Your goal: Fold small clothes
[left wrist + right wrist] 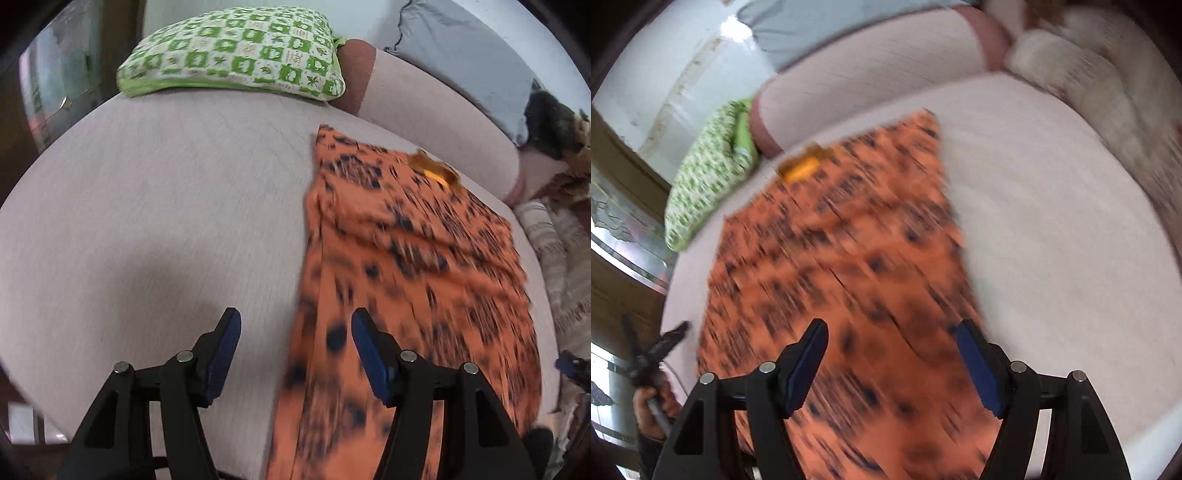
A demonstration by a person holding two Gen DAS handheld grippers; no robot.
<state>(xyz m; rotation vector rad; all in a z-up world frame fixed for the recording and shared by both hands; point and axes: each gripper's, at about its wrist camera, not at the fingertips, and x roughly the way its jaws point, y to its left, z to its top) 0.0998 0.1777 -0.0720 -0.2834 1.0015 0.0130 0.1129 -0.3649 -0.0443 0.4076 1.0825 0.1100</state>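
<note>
An orange garment with dark spots [406, 258] [842, 258] lies flat on the pale bed sheet [147, 221] as a long folded strip. A yellow tag [436, 171] [801, 170] sits at its far end. My left gripper [295, 317] hovers over the garment's near left edge, open, with nothing between its blue pads. My right gripper [894, 326] hangs above the near end of the cloth, open and holding nothing. In the right wrist view, a hand [646, 406] at the lower left carries the left gripper [661, 347]. Both views are blurred by motion.
A green-and-white patterned pillow [236, 51] [705, 192] lies at the head of the bed. A pale bolster [424, 122] and a grey pillow [469, 62] sit behind the garment. A furry blanket [554, 258] [1089, 74] borders the right side.
</note>
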